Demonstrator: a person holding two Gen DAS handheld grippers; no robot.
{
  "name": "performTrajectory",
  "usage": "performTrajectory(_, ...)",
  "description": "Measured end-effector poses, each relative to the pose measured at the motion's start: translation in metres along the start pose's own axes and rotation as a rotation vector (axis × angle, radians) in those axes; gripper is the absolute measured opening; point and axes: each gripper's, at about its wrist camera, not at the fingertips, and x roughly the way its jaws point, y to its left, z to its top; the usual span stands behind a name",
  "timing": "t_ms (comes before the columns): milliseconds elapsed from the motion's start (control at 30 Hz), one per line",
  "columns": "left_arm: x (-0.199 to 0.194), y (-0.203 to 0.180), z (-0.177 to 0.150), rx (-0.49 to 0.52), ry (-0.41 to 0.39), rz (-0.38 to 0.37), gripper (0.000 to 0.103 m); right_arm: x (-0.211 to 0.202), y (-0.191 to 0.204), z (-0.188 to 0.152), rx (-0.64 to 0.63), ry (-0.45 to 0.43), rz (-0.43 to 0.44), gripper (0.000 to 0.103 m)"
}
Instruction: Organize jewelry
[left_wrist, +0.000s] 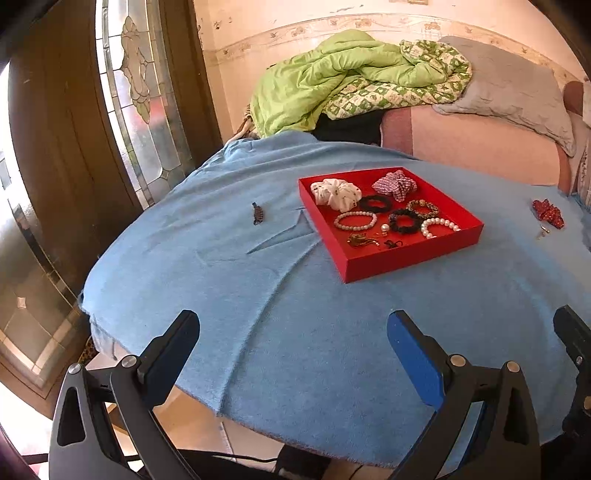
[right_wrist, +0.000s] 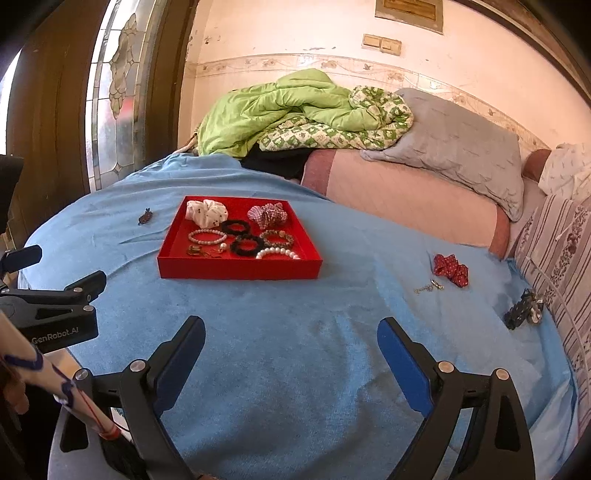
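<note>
A red tray (left_wrist: 373, 264) (right_wrist: 236, 271) sits on the blue towel and holds scrunchies, bead bracelets, pearls and small gold pieces. A small dark hair clip (left_wrist: 258, 213) (right_wrist: 145, 216) lies left of the tray. Right of it are a red scrunchie (left_wrist: 548, 212) (right_wrist: 450, 270), a small metal piece (right_wrist: 428, 287) and a dark beaded item (right_wrist: 522, 314). My left gripper (left_wrist: 293, 332) is open over the near towel with nothing between its fingers. My right gripper (right_wrist: 291, 339) is open too, empty, well short of the tray. The left gripper (right_wrist: 55, 273) shows in the right wrist view.
The blue towel (left_wrist: 258, 295) (right_wrist: 295, 350) covers a rounded table whose near edge drops to a tiled floor. Behind are a sofa with a green quilt (right_wrist: 280, 110) and grey pillow (right_wrist: 461, 144). A stained-glass door (left_wrist: 140, 92) stands left. A sleeve (right_wrist: 44, 376) enters low left.
</note>
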Motion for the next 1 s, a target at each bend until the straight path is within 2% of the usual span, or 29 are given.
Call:
performTrajectory(167, 0.011, -0.007, -0.005, 0.011, 0.025, -0.008, 0.101, 0.006, 0.000, -0.002, 0.006, 0.026, 0.013, 0.097)
performTrajectory(300, 0.012, -0.013, -0.005, 0.014, 0.007, -0.015, 0.101, 0.012, 0.001, -0.002, 0.004, 0.041, 0.017, 0.097)
performTrajectory(633, 0.021, -0.027, -0.004, 0.048, 0.020, -0.063, 0.101, 0.025, -0.003, -0.004, 0.022, 0.089, 0.017, 0.097)
performTrajectory(1000, 0.029, -0.030, -0.002, 0.045, 0.047, -0.082, 0.101, 0.035, 0.001, -0.007, 0.008, 0.123, 0.010, 0.097)
